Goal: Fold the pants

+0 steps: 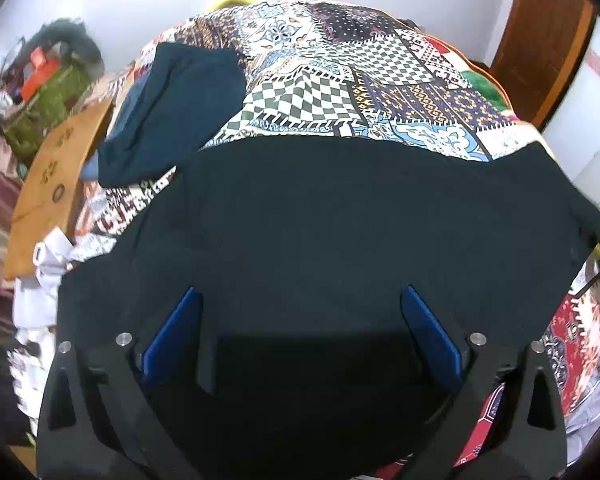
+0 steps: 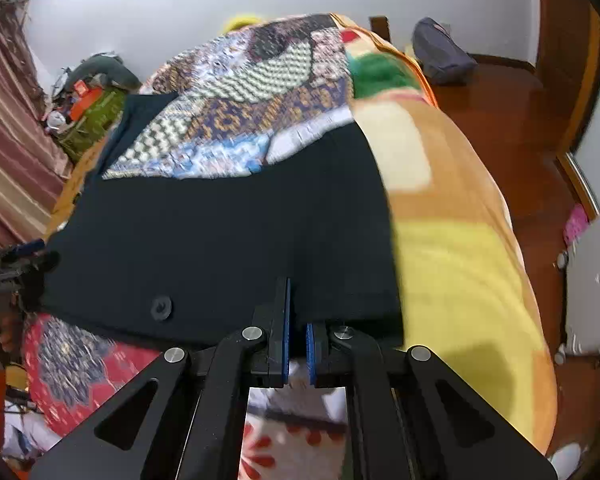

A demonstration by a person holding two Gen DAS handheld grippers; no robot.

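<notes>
Pants (image 1: 340, 220) lie spread as a broad dark slab across the patchwork bedspread (image 1: 340, 80), filling the middle of both wrist views, with the near edge at six o'clock. The cloth looks like a soft, matte woven fabric, dark navy to black, limp rather than stiff; I judge it light and floppy, likely to sag and drag when lifted from one point, so it is best taken at an edge or corner with both grippers well apart. A round dark button (image 2: 161, 307) sits near the near hem at about seven o'clock in the right wrist view, which suggests the waistband runs along that edge. The right gripper (image 2: 296, 344) has its blue-padded fingers drawn close on the near edge of the pants, which runs in between them at six o'clock, so I judge the cloth pinched there. The left gripper (image 1: 300, 332) hovers over the dark cloth with its blue pads wide apart, holding nothing. A second dark garment (image 1: 172, 116) lies folded at ten o'clock in the left wrist view, apart from the pants. The bedspread is busy with checks and floral tiles, and an orange-yellow blanket (image 2: 460, 240) drapes at three o'clock.
</notes>
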